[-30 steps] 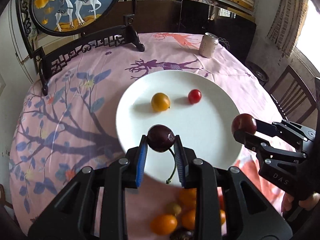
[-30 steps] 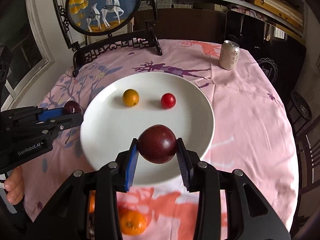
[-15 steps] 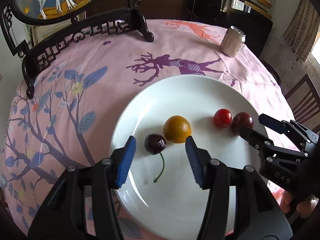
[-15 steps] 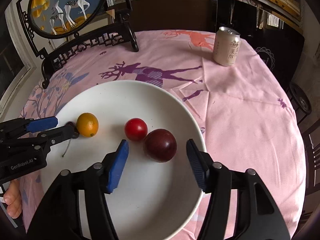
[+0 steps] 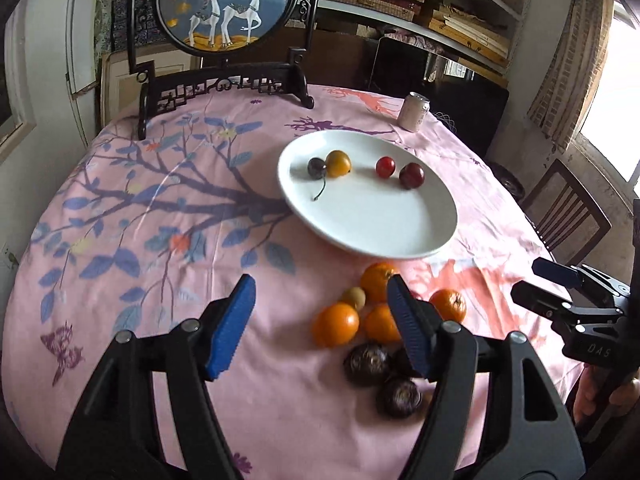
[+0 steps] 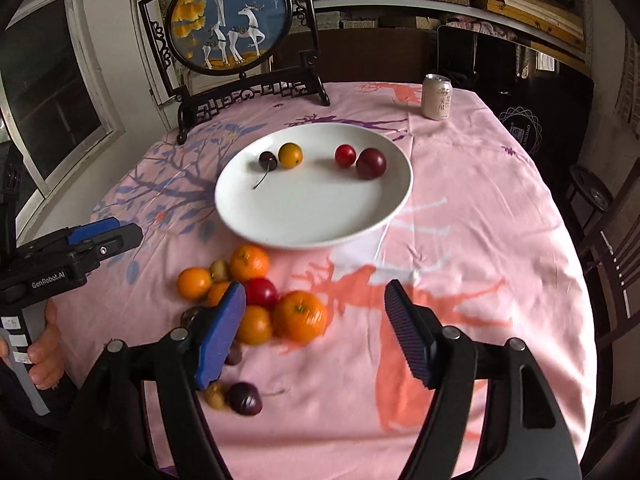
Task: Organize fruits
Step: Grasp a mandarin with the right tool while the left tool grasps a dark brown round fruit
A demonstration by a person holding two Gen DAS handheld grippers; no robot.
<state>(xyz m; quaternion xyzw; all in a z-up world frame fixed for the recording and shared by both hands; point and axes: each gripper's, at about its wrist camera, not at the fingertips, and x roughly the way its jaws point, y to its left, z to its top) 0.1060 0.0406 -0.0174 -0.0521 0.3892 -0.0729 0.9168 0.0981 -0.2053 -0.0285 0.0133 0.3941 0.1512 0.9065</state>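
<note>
A white plate holds a dark cherry with a stem beside a yellow fruit, and a red cherry tomato beside a dark plum. A pile of oranges, dark fruits and a red plum lies on the cloth in front of the plate. My left gripper is open and empty above the pile's left side. My right gripper is open and empty above the pile's right side.
The round table has a pink patterned cloth. A drink can stands at the far right. A framed deer picture on a black stand is at the back. A wooden chair is to the right.
Both grippers have let go of their fruit, the cherry and the plum, on the plate. They have opened wide and drawn back toward the fruit pile near the table's front.
</note>
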